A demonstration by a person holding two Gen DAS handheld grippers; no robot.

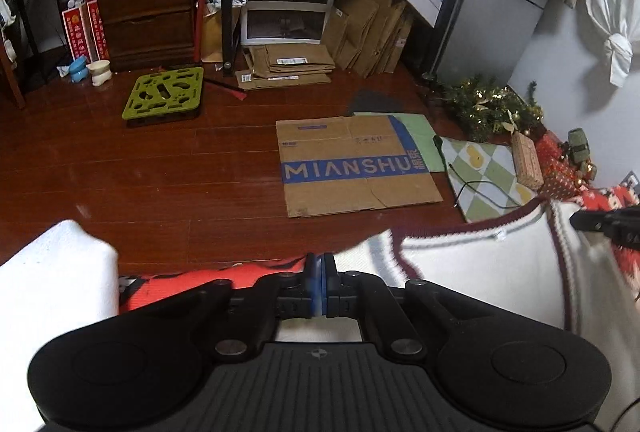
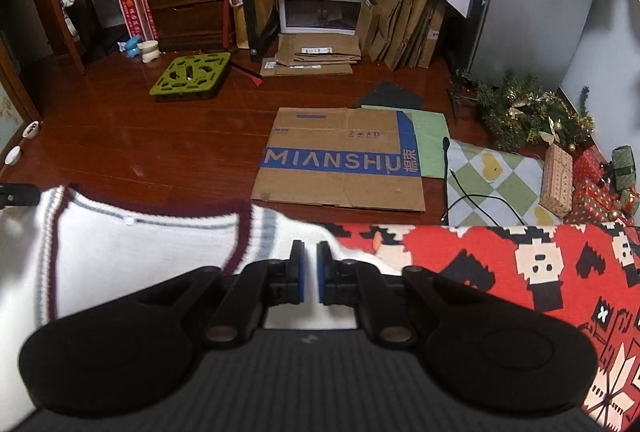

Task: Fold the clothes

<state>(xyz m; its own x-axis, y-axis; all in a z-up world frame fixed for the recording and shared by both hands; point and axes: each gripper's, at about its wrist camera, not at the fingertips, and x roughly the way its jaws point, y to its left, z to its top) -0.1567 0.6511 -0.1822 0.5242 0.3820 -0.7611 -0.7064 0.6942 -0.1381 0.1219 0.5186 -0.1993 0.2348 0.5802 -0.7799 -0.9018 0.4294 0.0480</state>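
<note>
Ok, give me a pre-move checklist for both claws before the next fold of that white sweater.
1. Left claw closed at the white sweater edge: blue pads pressed together, ok; cloth between them, cannot tell.
2. Right claw gripping: not ok, a gap shows between the pads, over the sweater hem.
3. Sweater spread flat: cannot tell, only the maroon-trimmed collar area shows.
4. Sweater lies on the red patterned blanket: ok.
5. Nothing else on the sweater: ok in the part seen.
</note>
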